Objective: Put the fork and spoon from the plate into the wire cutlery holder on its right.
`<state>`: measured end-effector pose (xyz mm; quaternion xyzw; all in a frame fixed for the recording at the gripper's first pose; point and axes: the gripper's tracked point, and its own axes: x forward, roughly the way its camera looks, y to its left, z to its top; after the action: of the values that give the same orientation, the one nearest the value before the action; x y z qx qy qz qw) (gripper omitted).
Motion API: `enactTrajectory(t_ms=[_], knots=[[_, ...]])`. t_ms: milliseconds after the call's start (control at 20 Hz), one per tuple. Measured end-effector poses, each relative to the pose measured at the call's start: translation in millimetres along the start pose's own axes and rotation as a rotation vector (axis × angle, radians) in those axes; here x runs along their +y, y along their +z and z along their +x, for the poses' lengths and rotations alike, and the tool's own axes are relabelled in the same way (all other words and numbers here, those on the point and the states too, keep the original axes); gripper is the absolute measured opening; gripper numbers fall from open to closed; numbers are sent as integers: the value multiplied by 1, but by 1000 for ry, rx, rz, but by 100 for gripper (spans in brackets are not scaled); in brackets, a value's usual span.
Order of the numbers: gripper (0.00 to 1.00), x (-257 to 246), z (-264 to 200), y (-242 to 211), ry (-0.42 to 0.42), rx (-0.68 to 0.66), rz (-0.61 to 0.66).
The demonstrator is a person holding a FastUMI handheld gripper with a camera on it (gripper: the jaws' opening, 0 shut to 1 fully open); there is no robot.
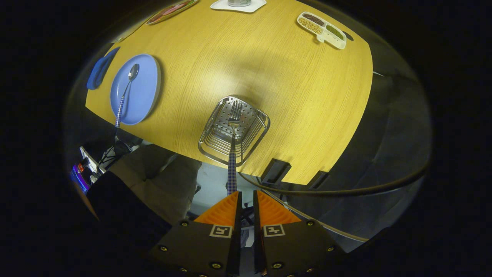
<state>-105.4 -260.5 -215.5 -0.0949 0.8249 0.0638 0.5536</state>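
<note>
The wire cutlery holder (207, 148) stands near the table's front edge, just beyond my fingers. The fork (233, 125) stands in it, tines down on the perforated bottom, and its checked handle rises toward me and ends by the tip of my left finger (225, 211). My gripper (247, 192) hovers high above the holder. Its fingers stand a narrow gap apart, with nothing between them and the handle outside that gap. To the holder's left is the blue plate (148, 88), with the spoon (127, 90) lying on it, its checked handle sticking out over the near rim.
On the yellow wooden table (288, 96), a blue folded cloth (100, 68) lies left of the plate. A divided white dish of beans (323, 30), a white coaster with a glass (238, 4) and an oval plate (171, 10) sit at the far side. A person's legs (161, 181) are below.
</note>
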Motion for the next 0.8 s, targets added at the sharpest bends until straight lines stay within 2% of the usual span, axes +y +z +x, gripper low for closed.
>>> enactTrajectory(t_ms=[250,500,700,800], knots=[[15,-11,-13,-29,-9,-51,71],[15,-19,-17,-86,-23,-102,199],[15,2,-5,-120,0,-160,293],[15,20,5,-131,-17,-187,304]])
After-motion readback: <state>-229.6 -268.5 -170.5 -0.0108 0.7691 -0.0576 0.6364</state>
